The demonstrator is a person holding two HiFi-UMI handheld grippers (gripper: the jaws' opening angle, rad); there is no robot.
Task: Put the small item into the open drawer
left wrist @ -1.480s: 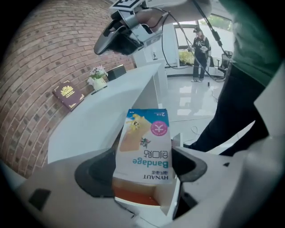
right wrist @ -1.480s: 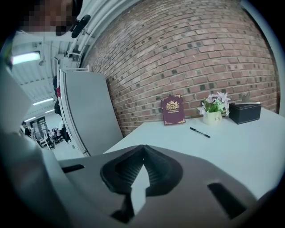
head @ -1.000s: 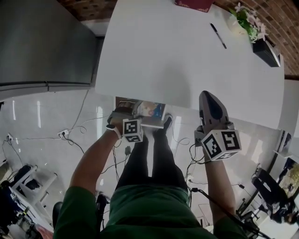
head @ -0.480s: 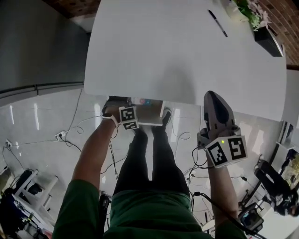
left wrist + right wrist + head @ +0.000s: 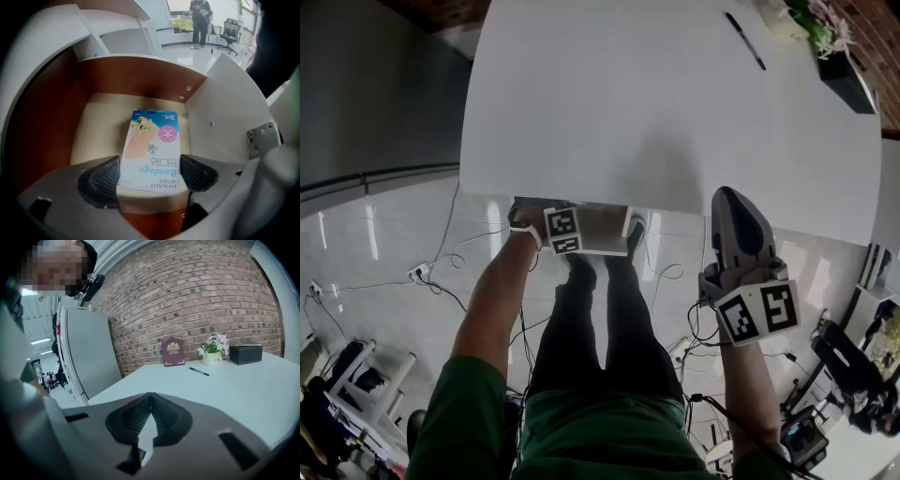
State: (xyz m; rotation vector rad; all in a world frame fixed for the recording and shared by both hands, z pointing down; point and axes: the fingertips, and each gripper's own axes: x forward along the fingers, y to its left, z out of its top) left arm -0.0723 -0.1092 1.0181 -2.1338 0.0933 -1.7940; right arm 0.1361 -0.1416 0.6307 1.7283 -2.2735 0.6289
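Left gripper view: the left hand-held gripper (image 5: pixel 150 176) is clamped on the near end of a bandage pack (image 5: pixel 151 150). The pack's free end points to 12 o'clock over the open drawer (image 5: pixel 98 126). In the head view, at 3 o'clock from it, the right hand-held gripper (image 5: pixel 731 202) hangs beside the white surface (image 5: pixel 656 103), jaws pressed together and empty.

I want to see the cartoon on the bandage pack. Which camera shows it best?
The left gripper view: the bandage pack fills the middle, print facing the camera, over the drawer. In the head view it can't be made out; the right gripper view misses it.
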